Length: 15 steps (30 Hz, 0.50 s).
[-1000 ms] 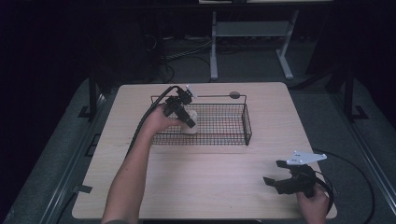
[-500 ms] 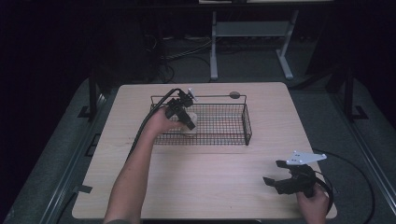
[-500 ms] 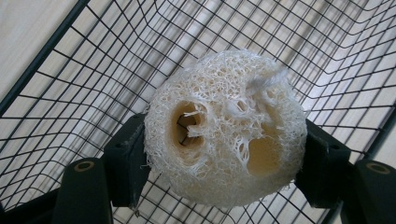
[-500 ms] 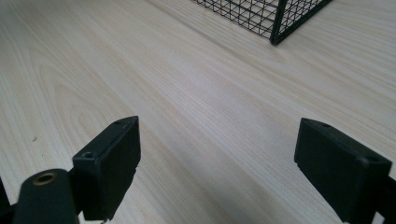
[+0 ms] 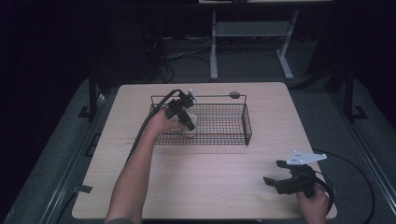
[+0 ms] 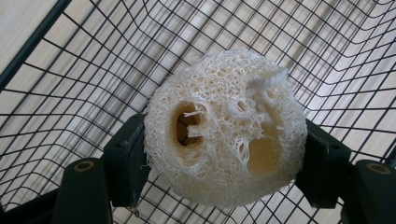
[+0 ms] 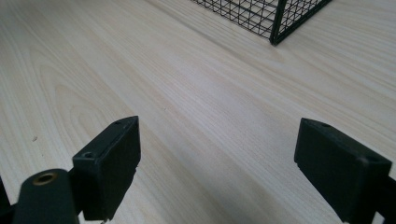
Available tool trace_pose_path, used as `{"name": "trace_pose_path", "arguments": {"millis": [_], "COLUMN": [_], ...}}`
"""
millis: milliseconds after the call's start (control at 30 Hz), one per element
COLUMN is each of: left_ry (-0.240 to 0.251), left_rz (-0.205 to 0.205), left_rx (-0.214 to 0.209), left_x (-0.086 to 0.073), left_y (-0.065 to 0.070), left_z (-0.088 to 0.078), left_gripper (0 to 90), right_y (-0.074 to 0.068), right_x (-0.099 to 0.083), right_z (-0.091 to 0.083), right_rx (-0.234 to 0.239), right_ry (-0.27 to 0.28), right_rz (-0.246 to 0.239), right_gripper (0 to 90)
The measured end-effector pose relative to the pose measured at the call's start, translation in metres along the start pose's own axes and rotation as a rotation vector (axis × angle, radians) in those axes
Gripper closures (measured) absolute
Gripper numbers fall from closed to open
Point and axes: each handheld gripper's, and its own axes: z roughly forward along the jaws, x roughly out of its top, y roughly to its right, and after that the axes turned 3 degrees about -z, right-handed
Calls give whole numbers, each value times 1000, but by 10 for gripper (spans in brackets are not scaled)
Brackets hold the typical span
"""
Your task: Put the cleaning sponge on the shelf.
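Note:
A pale fibrous loofah sponge (image 6: pixel 224 130) sits between the jaws of my left gripper (image 6: pixel 219 158), which is shut on it inside the black wire basket (image 6: pixel 74 88). From above, my left gripper (image 5: pixel 187 121) reaches down into the left end of the basket (image 5: pixel 233 141), and the loofah (image 5: pixel 191 122) shows pale at its tip. My right gripper (image 5: pixel 275 173) rests low near the table's front right corner, open with nothing between its fingers. In the right gripper view the right gripper (image 7: pixel 217 163) stands wide apart over bare wood, a corner of the basket (image 7: pixel 275 23) farther off.
The light wooden table (image 5: pixel 205 172) carries the basket across its middle back. A small dark round object (image 5: pixel 234 95) lies behind the basket. Cables (image 5: pixel 355 177) trail off the right side. Dark floor and a white stand (image 5: pixel 214 51) lie beyond the table.
My left gripper has sunk slightly lower into the basket's left end with the loofah. The right gripper has stayed put.

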Motion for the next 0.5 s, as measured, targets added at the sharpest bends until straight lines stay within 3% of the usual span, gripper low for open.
{"name": "trace_pose_path", "arguments": {"millis": [500], "left_ry": [-3], "left_rz": [2], "left_rx": [-4], "left_x": [-1], "left_y": [1], "left_z": [-2], "left_gripper": [263], "right_y": [0], "right_x": [0], "right_z": [0], "right_rx": [2], "right_ry": [-2], "right_rz": [-2], "right_gripper": [141]}}
